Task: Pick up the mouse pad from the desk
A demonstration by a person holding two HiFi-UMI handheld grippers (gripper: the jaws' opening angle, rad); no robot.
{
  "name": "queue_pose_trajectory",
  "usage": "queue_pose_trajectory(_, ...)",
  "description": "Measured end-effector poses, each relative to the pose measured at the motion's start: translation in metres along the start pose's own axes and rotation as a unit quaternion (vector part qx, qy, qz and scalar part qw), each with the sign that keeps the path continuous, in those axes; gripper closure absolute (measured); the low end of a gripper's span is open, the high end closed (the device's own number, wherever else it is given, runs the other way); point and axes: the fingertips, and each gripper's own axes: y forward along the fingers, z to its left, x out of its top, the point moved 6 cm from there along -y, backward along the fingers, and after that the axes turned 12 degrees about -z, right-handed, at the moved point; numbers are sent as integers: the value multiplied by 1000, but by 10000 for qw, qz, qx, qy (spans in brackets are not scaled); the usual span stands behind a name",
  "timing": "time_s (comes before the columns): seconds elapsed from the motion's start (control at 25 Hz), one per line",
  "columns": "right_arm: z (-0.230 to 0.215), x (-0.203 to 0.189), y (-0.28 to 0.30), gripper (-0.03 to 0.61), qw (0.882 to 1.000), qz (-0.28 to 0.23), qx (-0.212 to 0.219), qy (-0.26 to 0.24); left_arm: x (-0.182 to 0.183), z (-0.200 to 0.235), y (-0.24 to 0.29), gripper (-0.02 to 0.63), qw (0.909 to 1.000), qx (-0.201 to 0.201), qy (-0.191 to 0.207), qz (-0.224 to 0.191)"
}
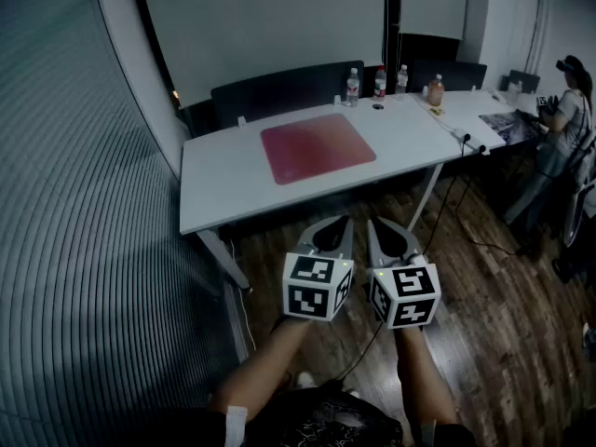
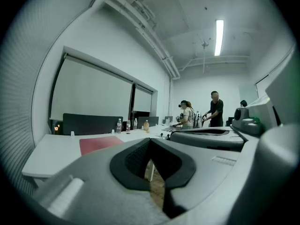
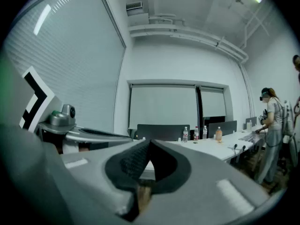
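On your far left, a ribbed grey wall [image 1: 84, 212] runs down beside the white worktop [image 1: 219, 189], and the worktop's left end sits just off it. A long dark panel [image 1: 279, 91] stands behind the worktop, with a small white cup [image 1: 241, 120] in front of it on the back edge.

The red mouse pad [image 1: 318, 147] lies flat near the middle of the worktop, well apart from everything else on it. To its right, three clear bottles [image 1: 380, 82] line the back edge. A small dark thing [image 1: 377, 106] lies just in front of them, too small to identify, and an orange bottle [image 1: 435, 91] stands further along. Two cable ends [image 1: 470, 139] stick up at the right front corner. Beyond them are printed sheets [image 1: 507, 124], and a person [image 1: 563, 124] stands at the far right.

You hold both grippers low over the wooden floor [image 1: 484, 277], side by side and short of the worktop. Its near edge lies between them and the pad. The left gripper [image 1: 345, 222] has its jaws closed tip to tip with nothing between them. The right gripper [image 1: 372, 223] is the same, closed and empty.

The pad is close to square with rounded corners and looks slightly wider than it is deep. Its longer side runs along the length of the worktop, left to right across your view, and its edges are parallel to the worktop's edges. One long side faces you.
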Motion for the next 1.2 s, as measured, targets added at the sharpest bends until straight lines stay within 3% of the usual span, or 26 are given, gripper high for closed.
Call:
queue_pose_trajectory(0.76, -87, -13, -15, 577, 9997, 26, 178, 194, -14, -62, 64, 609, 9997, 191, 124, 130)
queue_pose_trajectory(1.2, -123, -39, 23, 577, 9994, 79, 221, 249, -36, -40, 116, 609, 9994, 275, 85, 206)
